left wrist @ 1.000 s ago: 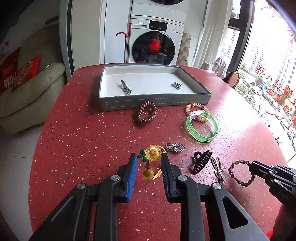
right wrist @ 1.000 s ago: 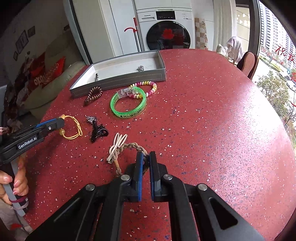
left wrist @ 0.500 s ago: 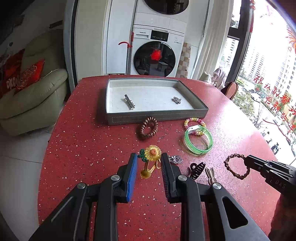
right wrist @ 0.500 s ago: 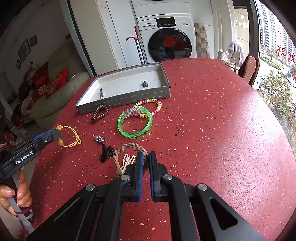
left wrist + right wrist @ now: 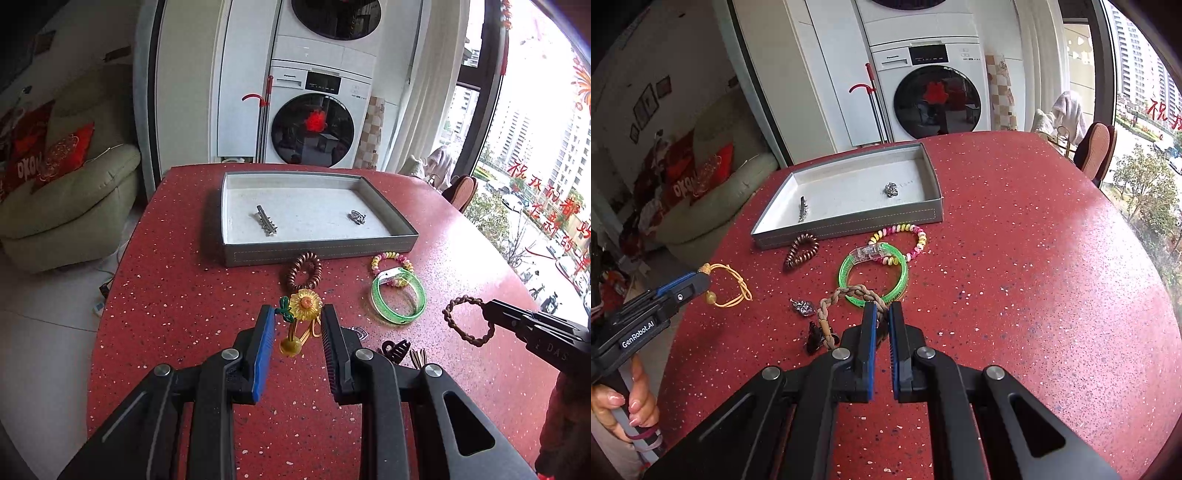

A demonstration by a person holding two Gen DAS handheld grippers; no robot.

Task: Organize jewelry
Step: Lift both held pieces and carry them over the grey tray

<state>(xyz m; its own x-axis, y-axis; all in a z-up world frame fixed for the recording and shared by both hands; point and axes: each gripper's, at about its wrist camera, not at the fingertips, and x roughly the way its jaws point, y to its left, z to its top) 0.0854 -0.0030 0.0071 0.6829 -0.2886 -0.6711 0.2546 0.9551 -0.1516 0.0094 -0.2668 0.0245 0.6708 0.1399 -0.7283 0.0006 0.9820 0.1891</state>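
Note:
My left gripper [image 5: 298, 315] is shut on a yellow cord bracelet with a sunflower charm [image 5: 305, 303] and holds it above the red table; it also shows in the right wrist view [image 5: 729, 284]. My right gripper [image 5: 882, 312] is shut on a brown braided bracelet [image 5: 846, 295], lifted off the table; it shows in the left wrist view [image 5: 466, 317] too. A grey tray [image 5: 317, 251] at the back holds a metal hair clip [image 5: 266, 220] and a small silver piece [image 5: 357, 217].
On the table lie a brown coil hair tie [image 5: 304, 270], a green bangle [image 5: 398, 301], a pastel coil tie [image 5: 391, 260], a silver charm [image 5: 803, 307], a black claw clip [image 5: 395, 349] and a beige clip [image 5: 418, 357]. A sofa stands left.
Both grippers have risen from the table, each lifting its bracelet, and moved toward the tray. The braided bracelet left the table beside the beige clip.

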